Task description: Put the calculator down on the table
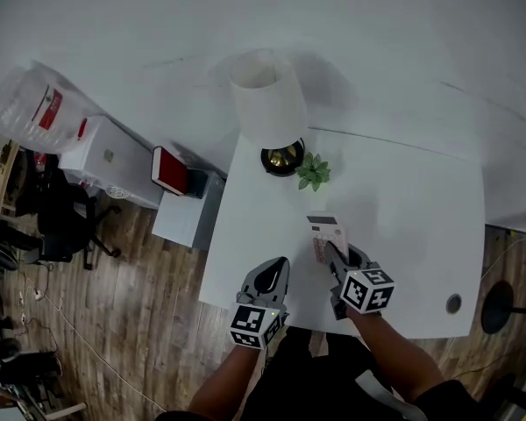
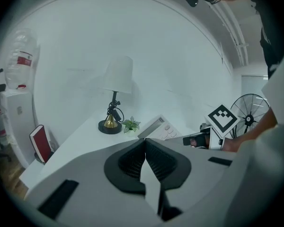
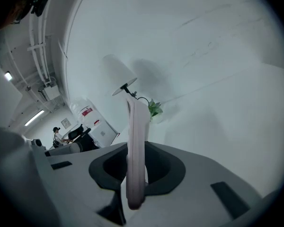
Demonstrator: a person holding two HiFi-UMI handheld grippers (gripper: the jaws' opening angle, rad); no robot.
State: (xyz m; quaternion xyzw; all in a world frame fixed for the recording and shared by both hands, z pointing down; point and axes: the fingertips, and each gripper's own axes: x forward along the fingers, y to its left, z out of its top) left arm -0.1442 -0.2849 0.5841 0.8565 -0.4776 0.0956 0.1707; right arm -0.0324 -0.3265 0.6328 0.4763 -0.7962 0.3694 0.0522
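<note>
The right gripper (image 1: 335,260) clamps its jaws on the near end of a slim, pale pink-and-white calculator (image 1: 326,233), held over the white rectangular table (image 1: 403,226). The calculator's long axis runs straight out from the jaws, display end farthest, toward a small green plant (image 1: 313,172). The left gripper (image 1: 267,281) hovers alongside, jaws pressed together on nothing.

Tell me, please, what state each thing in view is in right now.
calculator: clamped in the right hand-held gripper, tilted, not yet lying flat on the table.
right hand-held gripper: shut on the calculator.
left hand-held gripper: shut, empty.
lamp: upright on the table.
plant: upright beside the lamp's base.
red book: closed, standing on edge beside the table.
</note>
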